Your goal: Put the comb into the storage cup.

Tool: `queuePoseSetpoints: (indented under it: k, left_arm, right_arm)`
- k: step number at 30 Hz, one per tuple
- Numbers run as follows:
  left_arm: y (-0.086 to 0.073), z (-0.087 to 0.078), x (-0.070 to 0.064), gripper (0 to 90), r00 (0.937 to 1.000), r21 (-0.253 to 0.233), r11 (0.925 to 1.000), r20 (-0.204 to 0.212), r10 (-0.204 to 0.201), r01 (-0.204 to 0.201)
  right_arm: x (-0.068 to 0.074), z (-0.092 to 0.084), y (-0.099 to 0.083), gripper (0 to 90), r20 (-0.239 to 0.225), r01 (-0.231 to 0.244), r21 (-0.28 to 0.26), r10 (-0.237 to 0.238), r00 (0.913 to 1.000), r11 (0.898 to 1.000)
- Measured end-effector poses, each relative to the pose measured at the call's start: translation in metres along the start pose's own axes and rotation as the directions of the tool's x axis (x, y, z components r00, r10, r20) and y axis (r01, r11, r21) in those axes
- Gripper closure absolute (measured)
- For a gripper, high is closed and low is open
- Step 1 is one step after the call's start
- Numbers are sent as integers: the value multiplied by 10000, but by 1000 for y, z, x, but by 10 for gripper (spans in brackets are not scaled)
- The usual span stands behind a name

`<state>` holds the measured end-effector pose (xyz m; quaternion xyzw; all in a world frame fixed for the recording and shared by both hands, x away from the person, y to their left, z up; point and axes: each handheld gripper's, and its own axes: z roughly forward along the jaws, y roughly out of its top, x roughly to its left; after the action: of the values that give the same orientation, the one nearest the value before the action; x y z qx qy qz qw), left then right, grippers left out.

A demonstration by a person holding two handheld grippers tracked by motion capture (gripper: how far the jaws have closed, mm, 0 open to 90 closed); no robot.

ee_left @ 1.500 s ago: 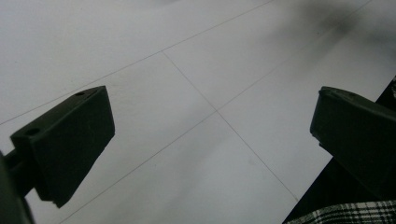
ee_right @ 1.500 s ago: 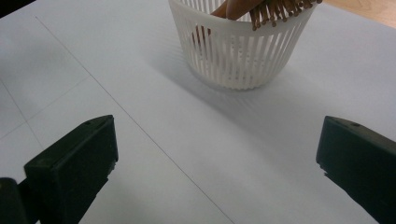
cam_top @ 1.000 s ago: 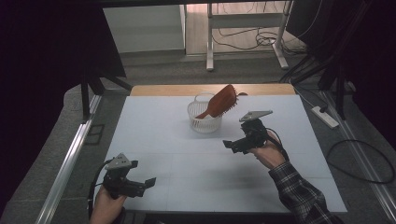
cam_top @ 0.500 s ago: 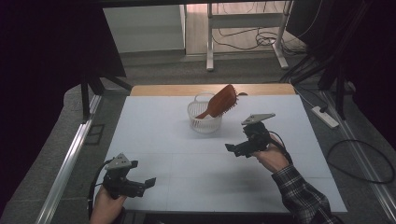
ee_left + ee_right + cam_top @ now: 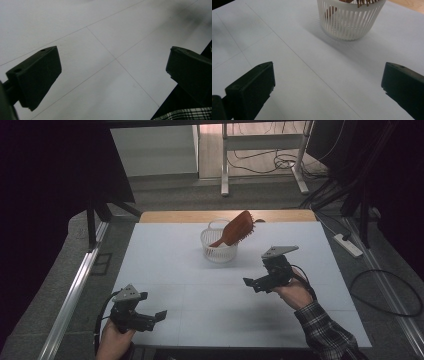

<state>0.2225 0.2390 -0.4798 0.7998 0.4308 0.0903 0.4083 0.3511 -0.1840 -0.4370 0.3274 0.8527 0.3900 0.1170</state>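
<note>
You are holding your right tool (image 5: 256,283) over the white counter (image 5: 175,265), on the right side, a little nearer to you than the white basket (image 5: 218,249). Its jaws are standing wide apart with nothing between them; in the right gripper view they are framing bare counter, with the basket (image 5: 350,21) ahead of them and well apart from both jaws. The brown hairbrush (image 5: 236,228) is sitting tilted in that basket, its handle end down inside and its broad head leaning out over the rim toward the far right. Through the slats in the right gripper view you are catching just a bit of the brush (image 5: 332,10). Your left tool (image 5: 150,318) is resting low near the front left corner of the counter, far from the basket. Its jaws are also spread wide and empty, and the left gripper view is looking down between them at plain counter crossed by thin lines, with a plaid sleeve (image 5: 185,115) at the bottom right corner.
</note>
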Motion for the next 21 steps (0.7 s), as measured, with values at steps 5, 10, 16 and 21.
queuePoseSetpoints:
  k: [5,10,16,21]
  left_arm:
    - [0,0,0,0,10000,-5,10000,3,-11,11]
    - [0,0,0,0,10000,-9,10000,-41,-73,73]
    - [0,0,0,0,10000,-6,10000,-37,-46,45]
    - [0,0,0,0,10000,13,10000,-50,-19,19]
  right_arm:
    - [0,-5,-3,0,-132,-46,-106,44,9999,9999]
    - [0,-10,-7,0,-95,-76,-118,75,9999,9999]
    - [-1,-15,-11,0,27,-40,32,40,10000,10000]
    - [0,-19,-13,0,70,-63,53,62,10000,10000]
